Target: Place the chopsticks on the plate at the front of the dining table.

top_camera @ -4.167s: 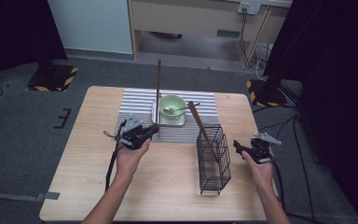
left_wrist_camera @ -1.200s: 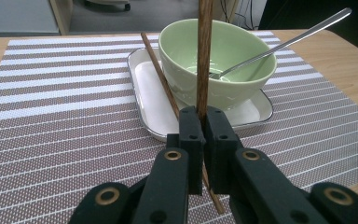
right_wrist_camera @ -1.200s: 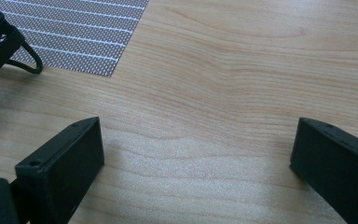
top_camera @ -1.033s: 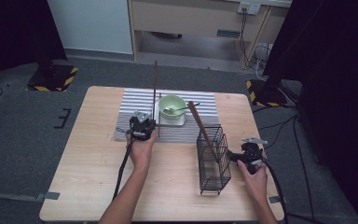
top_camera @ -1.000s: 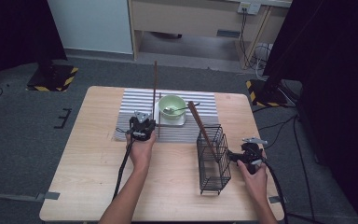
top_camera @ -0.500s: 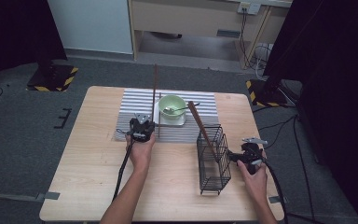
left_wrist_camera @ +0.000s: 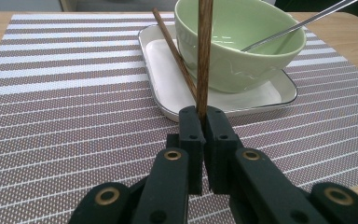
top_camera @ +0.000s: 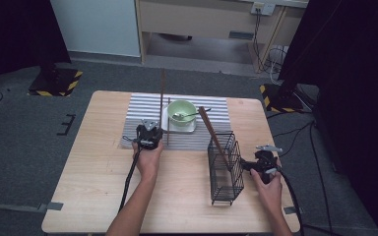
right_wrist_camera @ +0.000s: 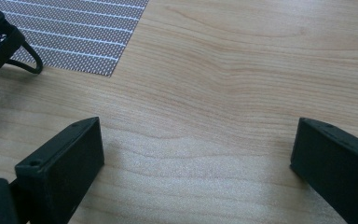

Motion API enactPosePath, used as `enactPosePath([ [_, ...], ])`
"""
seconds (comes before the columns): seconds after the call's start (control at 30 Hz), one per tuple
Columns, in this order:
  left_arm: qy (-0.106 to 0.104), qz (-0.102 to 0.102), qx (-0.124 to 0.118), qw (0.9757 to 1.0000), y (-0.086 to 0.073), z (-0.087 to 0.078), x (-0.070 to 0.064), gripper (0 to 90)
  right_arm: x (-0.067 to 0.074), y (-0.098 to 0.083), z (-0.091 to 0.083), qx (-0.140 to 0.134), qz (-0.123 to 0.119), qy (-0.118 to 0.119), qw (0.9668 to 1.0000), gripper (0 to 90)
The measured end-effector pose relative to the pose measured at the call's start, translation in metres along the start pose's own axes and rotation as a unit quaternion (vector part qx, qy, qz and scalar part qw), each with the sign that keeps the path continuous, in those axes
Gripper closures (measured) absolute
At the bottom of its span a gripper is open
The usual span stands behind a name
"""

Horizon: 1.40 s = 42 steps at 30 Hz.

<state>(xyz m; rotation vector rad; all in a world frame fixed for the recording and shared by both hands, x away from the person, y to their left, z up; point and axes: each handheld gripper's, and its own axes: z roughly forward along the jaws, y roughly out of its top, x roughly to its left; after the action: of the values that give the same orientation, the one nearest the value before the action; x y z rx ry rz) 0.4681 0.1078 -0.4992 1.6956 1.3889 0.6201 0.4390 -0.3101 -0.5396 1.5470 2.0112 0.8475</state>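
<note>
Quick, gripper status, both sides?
Left gripper: shut on the brown wooden chopstick.
Right gripper: open, holding nothing.

I can read no text, label, brand, number or sign in any view. The only markings I see are yellow-and-black hazard stripes on two floor stand bases (top_camera: 54,81), and these carry no lettering. The placemat (left_wrist_camera: 74,93) shows plain stripes alone.
</note>
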Motion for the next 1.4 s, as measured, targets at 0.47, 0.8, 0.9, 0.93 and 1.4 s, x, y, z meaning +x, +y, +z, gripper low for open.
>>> enactPosePath([
  [0.47,0.003,-0.004,0.011,0.9999,-0.008,0.003,0.002,86.1,0.0,0.0,0.0,0.0,0.0,0.0,1.0,2.5],
  [0.8,0.001,-0.01,0.01,0.9999,-0.014,0.006,0.002,86.1,0.0,0.0,0.0,0.0,0.0,0.0,1.0,2.5],
  [0.9,0.0,-0.013,0.014,0.9998,-0.015,0.008,0.002,86.0,0.0,0.0,0.0,0.0,0.0,0.0,1.0,2.5],
  [0.93,-0.001,-0.013,0.015,0.9998,-0.015,0.008,0.002,86.0,0.0,0.0,0.0,0.0,0.0,0.0,1.0,2.5],
  [1.4,-0.002,-0.019,0.015,0.9997,-0.016,0.007,0.003,85.8,0.0,0.0,0.0,0.0,0.001,0.0,1.0,2.5],
])
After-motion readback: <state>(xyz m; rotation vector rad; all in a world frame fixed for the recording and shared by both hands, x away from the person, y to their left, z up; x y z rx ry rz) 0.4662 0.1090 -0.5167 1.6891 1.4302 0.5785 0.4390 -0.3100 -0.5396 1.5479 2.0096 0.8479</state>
